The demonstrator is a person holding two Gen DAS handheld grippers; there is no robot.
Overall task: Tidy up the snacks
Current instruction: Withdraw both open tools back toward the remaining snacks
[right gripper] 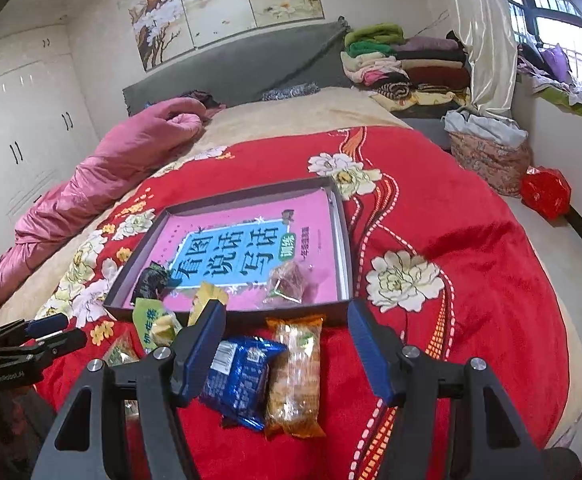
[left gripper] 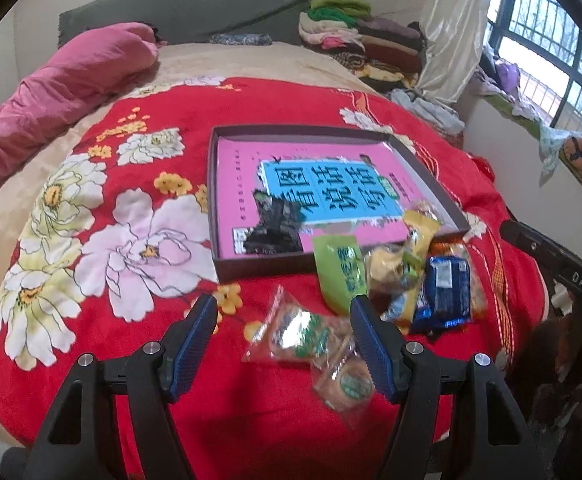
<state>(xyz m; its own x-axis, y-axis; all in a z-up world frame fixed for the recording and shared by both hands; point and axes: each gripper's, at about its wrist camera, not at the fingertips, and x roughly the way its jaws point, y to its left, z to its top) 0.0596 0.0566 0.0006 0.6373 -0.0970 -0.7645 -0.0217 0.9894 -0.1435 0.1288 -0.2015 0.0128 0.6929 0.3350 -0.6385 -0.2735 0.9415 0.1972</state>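
Left wrist view: the left gripper [left gripper: 283, 312] is held with fingers spread and empty above the red floral bedspread [left gripper: 151, 120]. A clear-wrapped pastry packet [left gripper: 299, 336] lies between the fingers, tilted so its long axis runs from the upper left toward the lower right; a second round clear packet [left gripper: 345, 384] lies just beside the right finger. Farther right, a green packet [left gripper: 341, 272], yellow packets [left gripper: 403, 252] and a blue packet [left gripper: 447, 288] are heaped against the near rim of the dark shallow box [left gripper: 211, 208], which holds a pink book [left gripper: 331, 184]. The left gripper is judged the nearer one for the clear packets.

In the right wrist view, the right gripper [right gripper: 287, 312] is likewise spread and empty; the blue packet and an orange-yellow biscuit packet [right gripper: 295, 376] lie between its fingers, long axes running roughly along them. A clear packet [right gripper: 291, 280] already resting in the box's near right corner is shown only here; the round clear packet is seen only from the left.
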